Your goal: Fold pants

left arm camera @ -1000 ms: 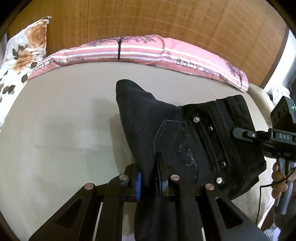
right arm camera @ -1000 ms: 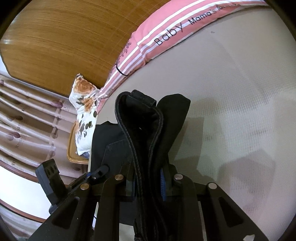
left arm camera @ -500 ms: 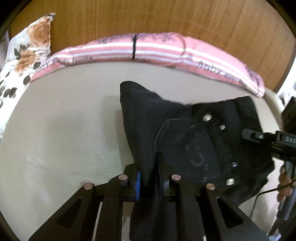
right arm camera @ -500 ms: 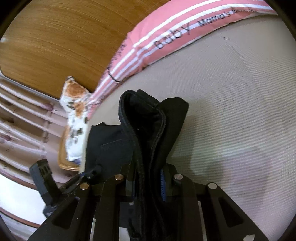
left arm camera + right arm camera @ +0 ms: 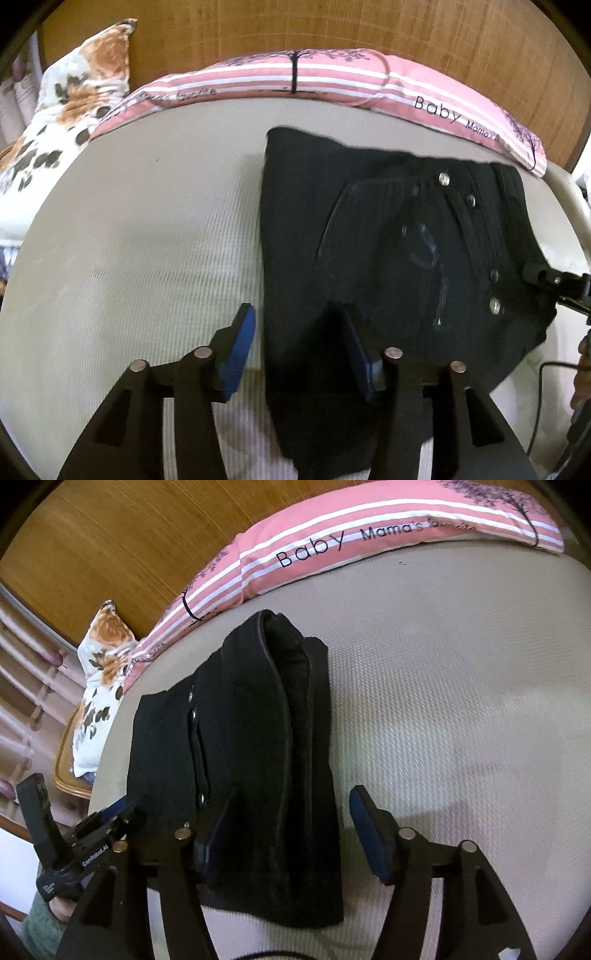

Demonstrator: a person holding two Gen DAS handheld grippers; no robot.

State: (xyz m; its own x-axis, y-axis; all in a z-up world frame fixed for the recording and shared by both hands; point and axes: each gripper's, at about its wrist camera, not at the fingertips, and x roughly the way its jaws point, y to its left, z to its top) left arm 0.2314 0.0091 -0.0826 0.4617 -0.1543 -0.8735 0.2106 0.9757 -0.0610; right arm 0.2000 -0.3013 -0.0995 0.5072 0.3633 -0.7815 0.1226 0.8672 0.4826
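On the beige ribbed bed sheet (image 5: 147, 236) we see the black denim pants (image 5: 388, 236), folded into a compact bundle and lying flat. From the left wrist view, a back pocket with pale stitching and several silver rivets faces up, and the waistband runs toward the right side. Our left tongs (image 5: 299, 354) stand apart, blue pads showing: the left finger rests on bare sheet just beside the fabric's edge, while the right finger sits over the dark cloth. Neither pad is pressing the denim.

From the right wrist view, the same pants (image 5: 258, 738) show their stacked folded edges, thick seams running away from the camera. Our right tongs (image 5: 288, 834) are also spread wide, one finger over the bundle and the other over the open sheet to its right, clamping nothing. The left gripper's body shows at the lower left of this view, beside the bundle.

Along the far edge of the bed lies a long pink pillow with white stripes and printed lettering (image 5: 332, 77), and beside it a white floral cushion with orange blooms (image 5: 74, 96). A wooden headboard (image 5: 110, 535) rises behind them.
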